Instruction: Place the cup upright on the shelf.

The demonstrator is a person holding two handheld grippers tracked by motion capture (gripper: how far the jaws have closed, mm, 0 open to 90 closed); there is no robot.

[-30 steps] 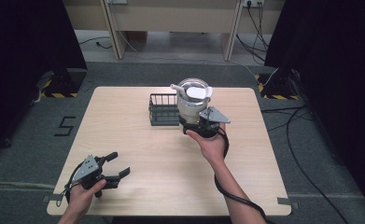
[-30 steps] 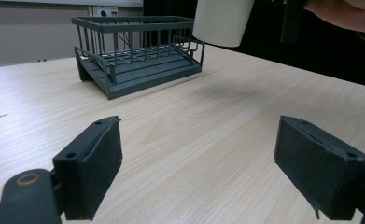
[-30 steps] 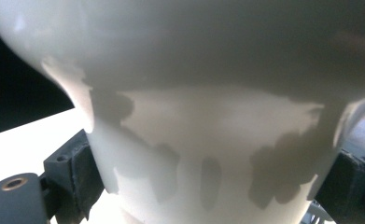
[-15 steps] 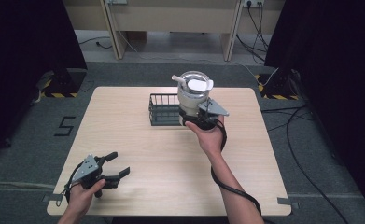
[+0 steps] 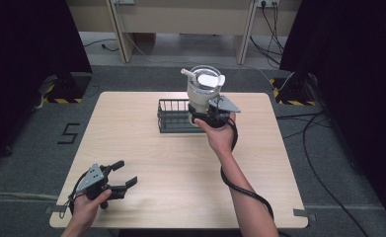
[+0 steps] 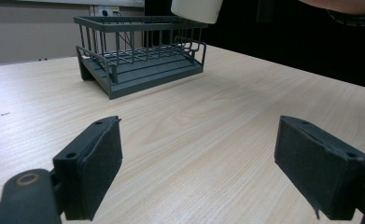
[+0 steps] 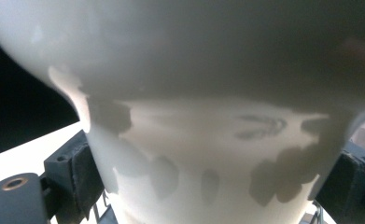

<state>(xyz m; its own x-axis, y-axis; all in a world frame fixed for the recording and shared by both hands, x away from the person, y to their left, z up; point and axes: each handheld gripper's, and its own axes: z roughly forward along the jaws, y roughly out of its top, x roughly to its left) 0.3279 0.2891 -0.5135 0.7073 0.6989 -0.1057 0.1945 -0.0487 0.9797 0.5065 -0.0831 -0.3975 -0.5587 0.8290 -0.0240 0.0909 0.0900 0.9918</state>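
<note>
Dark curtains flank a light wooden table (image 5: pixel 146 143) set on grey floor, and we work from its near edge. Our right gripper (image 5: pixel 208 117) is clenched around the lower body of a white pitcher (image 5: pixel 203 88), one jaw on each side in the right gripper view, where the pale, smooth wall of the pitcher (image 7: pixel 208 140) carries several grey patches; whether these are marks or shadows we cannot tell at this closeness. From above, the pitcher stands upright, has a spout pointing to the far left, and a white disc lies in its mouth. It is held in the air over the right end of a dark wire rack (image 5: pixel 174 116), which sits near the middle of the far edge; the left gripper view shows the base of the pitcher (image 6: pixel 196 9) clear above the rim of the rack (image 6: pixel 138 56).

Our left gripper (image 5: pixel 119 175) rests near the near-left corner, jaws spread wide with nothing between them. Bare tabletop stretches between it and the rack, and along the right edge.

We count one pitcher, one rack, two grippers.
</note>
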